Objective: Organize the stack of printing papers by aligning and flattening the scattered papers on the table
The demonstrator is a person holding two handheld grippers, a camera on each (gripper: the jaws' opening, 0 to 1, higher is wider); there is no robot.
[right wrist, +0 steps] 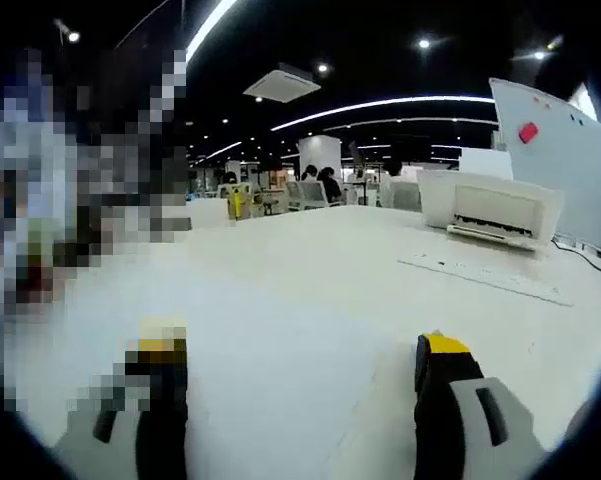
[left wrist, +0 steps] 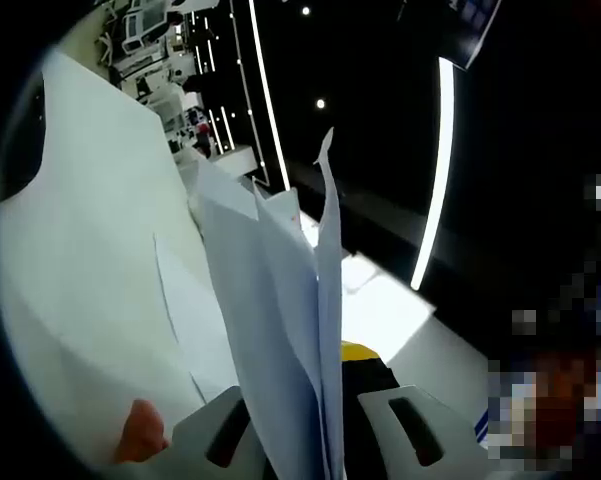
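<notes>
Gripping papers [left wrist: 280, 330], left tongs [left wrist: 315, 425]; right tongs [right wrist: 305, 385] wide, printer [right wrist: 495, 210] beyond.

Open-plan office: printer [right wrist: 502, 212], whiteboard [right wrist: 565, 170], desks w/ chairs [right wrist: 310, 193].

Both grippers: grey slotted jaws w/ black pads, yellow tips.

ceiling: dark, long curved light strips [right wrist: 380, 103] and small spot lights, a vent unit [right wrist: 282, 85] | surface [right wrist: 310, 300]: wide, white, running far | far right: white printer [right wrist: 495, 212], flat keyboard [right wrist: 485, 275] near it, whiteboard [right wrist: 565, 165] behind | far: chairs and seated people [right wrist: 320, 185], white pillar [right wrist: 320, 155]
</notes>
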